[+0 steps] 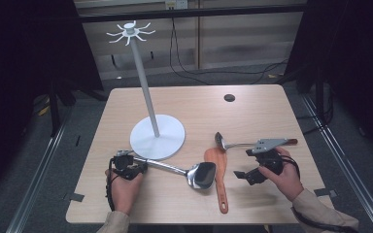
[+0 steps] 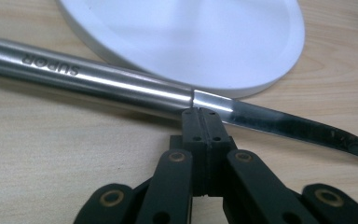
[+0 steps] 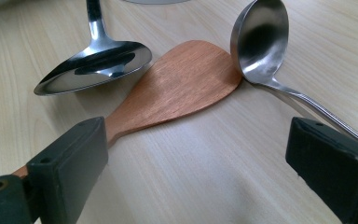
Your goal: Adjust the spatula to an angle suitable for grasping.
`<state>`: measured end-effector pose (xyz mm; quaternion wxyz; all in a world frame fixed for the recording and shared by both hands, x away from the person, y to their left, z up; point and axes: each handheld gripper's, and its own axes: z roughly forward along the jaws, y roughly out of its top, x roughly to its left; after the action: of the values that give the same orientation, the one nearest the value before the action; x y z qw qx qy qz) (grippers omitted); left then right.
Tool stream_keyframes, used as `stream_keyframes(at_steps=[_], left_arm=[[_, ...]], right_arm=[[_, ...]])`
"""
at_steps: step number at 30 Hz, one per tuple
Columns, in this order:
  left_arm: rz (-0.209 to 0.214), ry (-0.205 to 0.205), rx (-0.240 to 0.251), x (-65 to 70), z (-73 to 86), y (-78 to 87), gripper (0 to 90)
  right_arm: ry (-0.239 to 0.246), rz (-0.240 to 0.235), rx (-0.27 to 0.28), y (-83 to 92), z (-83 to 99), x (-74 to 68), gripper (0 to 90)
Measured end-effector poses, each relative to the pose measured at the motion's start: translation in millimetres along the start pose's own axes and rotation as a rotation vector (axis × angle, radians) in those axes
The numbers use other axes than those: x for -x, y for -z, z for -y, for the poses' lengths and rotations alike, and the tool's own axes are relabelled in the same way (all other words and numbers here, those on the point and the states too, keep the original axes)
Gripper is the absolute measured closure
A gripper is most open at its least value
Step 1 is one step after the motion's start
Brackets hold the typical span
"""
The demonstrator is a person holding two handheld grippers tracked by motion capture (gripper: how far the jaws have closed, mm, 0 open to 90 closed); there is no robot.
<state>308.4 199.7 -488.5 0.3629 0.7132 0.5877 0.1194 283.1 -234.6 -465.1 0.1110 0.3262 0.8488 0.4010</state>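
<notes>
Fingers on your left gripper (image 2: 203, 122) are pressed together, empty, tips touching the steel spatula (image 2: 121, 86) handle lying just ahead (likely nudging it off the stand base (image 2: 242, 56)); your right gripper (image 3: 205, 177) fingers stand apart over the tabletop (image 3: 205, 154).

Three utensils are lying on the one wooden table (image 1: 126, 204): one large steel ladle (image 1: 194, 174), one smaller steel ladle (image 1: 222, 141) and one wooden spatula (image 1: 219, 174). One white hook stand (image 1: 156, 136) is standing among them. Two grippers are showing, the left gripper (image 1: 138, 167) and the right gripper (image 1: 245, 162), one in each hand.
</notes>
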Motion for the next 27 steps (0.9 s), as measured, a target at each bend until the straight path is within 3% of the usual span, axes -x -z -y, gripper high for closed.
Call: stream_keyframes(at_steps=[4, 5, 11, 17, 22, 27], left_arm=[[0.045, -0.062, 0.017, 19.6, -7.0, 3.2, 90.0], [0.082, -0.066, 0.02, 26.1, -8.1, -0.5, 90.0], [0.186, -0.133, 0.01, 61.0, -10.6, -21.1, 90.0], [0.204, -0.197, -0.027, 78.0, -4.7, -36.7, 90.0], [0.214, -0.203, -0.019, 80.3, -2.8, -42.5, 88.6], [0.238, -0.25, -0.041, 91.3, 1.0, -49.8, 86.5]], right_arm=[[0.002, 0.0, 0.002, 0.6, 0.5, -0.7, 4.6], [0.003, -0.002, -0.001, 0.7, 0.8, -0.8, 4.6], [0.002, 0.0, 0.001, 1.9, 1.8, -0.8, 4.6], [-0.003, -0.001, -0.009, 2.4, 3.9, 0.0, 4.6], [-0.006, 0.002, -0.002, 4.0, 4.6, 0.9, 4.6], [-0.001, -0.002, -0.007, 2.1, 3.1, 0.4, 4.6]])
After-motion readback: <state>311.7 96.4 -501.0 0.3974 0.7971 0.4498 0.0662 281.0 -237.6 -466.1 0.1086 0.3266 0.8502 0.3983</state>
